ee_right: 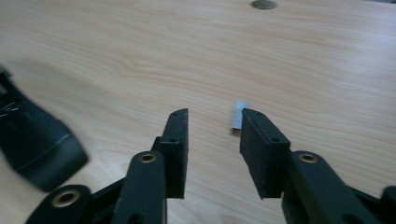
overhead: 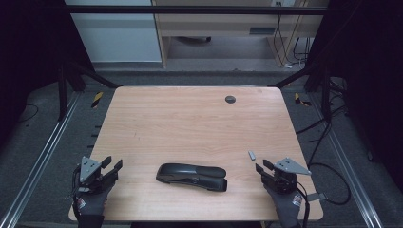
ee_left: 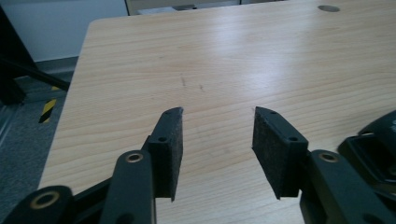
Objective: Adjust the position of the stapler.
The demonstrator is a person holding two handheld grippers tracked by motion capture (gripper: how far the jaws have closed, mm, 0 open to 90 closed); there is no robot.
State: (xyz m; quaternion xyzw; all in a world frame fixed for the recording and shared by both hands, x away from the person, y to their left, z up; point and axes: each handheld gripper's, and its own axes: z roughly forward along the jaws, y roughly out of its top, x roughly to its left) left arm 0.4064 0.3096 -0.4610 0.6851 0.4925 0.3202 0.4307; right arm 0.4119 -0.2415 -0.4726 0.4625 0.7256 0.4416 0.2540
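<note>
left claw point(overhead: 111, 166) wide and empty, right claw point(overhead: 261, 166) wide by small staple strip point(overhead: 252, 155), black stapler point(overhead: 191, 176) between them

A black stapler point(overhead: 191, 176) lies flat near the table's front edge, small silver staple strip point(overhead: 252, 155) right of it.

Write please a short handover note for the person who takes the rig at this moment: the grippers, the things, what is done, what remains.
Left gripper: open, holds nothing, at the near left of the table.
Right gripper: open, holds nothing, at the near right; its fingers point toward the small silver piece, apart from it.
Black stapler: lies flat near the front edge, between the two grippers, untouched.
Done: nothing visible yet.
Left: probably to pick up the silver piece and handle the stapler.
</note>
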